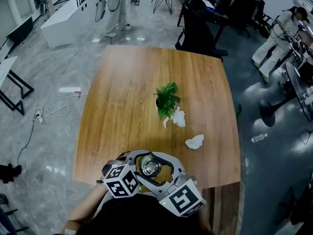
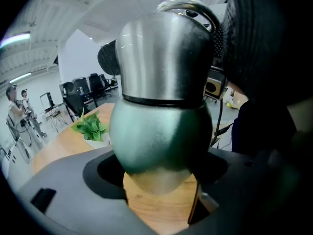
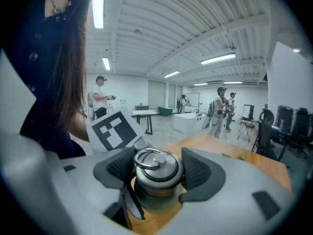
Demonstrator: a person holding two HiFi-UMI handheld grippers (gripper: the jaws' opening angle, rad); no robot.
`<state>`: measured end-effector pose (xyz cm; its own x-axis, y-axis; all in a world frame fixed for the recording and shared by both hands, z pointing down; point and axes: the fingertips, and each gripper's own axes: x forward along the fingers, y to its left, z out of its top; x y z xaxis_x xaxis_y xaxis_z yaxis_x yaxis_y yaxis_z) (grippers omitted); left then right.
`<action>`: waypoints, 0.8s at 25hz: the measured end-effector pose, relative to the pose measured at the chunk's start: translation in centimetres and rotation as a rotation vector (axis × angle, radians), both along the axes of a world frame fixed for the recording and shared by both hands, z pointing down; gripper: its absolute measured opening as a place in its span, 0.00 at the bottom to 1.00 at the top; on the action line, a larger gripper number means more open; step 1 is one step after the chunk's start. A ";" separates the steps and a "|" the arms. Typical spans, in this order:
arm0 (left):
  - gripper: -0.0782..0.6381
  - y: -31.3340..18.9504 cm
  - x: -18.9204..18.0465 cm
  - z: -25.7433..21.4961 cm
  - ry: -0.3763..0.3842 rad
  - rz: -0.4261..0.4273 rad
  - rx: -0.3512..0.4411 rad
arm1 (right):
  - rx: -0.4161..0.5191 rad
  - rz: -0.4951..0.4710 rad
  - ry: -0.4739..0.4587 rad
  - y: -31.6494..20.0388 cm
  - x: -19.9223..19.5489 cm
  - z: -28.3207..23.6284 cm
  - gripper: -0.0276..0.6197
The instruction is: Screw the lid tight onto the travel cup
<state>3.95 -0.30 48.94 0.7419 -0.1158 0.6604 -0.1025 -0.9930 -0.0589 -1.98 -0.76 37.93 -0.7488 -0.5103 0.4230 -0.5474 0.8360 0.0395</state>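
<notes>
Your left gripper (image 2: 159, 176) has its jaws closed on the green body of the travel cup (image 2: 161, 131). Your right gripper (image 3: 157, 170) has its jaws clamped on the steel lid (image 3: 156, 166), pads touching both sides, ring on top. The lid sits on the cup. The cup is right at the near edge of the tabletop (image 1: 122, 97), close to your body; can't tell if it rests on the wood. The left half is bare. The potted plant (image 1: 166, 101) and two tissue wads (image 1: 194, 141) lie centre-right, well apart from the cup.
</notes>
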 end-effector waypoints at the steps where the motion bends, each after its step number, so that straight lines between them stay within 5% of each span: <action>1: 0.66 0.2 0.0 0.3 0.018 -0.012 -0.003 | 0.001 -0.012 0.010 0.2 -0.2 0.3 0.48; 3: 0.66 0.7 -0.3 0.7 0.057 -0.015 -0.023 | 0.026 -0.032 -0.005 0.4 -0.6 -0.5 0.48; 6: 0.66 0.7 -1.5 1.4 0.085 -0.052 -0.048 | 0.070 0.030 -0.153 -0.5 0.7 -4.0 0.48; 10: 0.66 -0.8 -3.0 1.8 0.052 -0.202 -0.001 | 0.007 0.372 -0.242 -3.1 6.2 -3.7 0.46; 12: 0.66 -1.7 -3.6 1.7 0.067 -0.299 -0.004 | -0.064 0.600 -0.281 -4.1 9.2 -1.4 0.12; 13: 0.66 -1.9 -3.9 1.4 0.089 -0.335 -0.019 | -0.108 0.672 -0.306 -4.1 9.9 -0.2 0.11; 16: 0.66 -2.4 -4.5 0.0 0.146 -0.376 -0.064 | -0.183 0.740 -0.307 -3.8 10.2 1.9 0.09; 20: 0.66 -2.4 -5.1 -0.3 0.125 -0.366 -0.048 | -0.184 0.750 -0.216 -3.4 9.9 3.1 0.09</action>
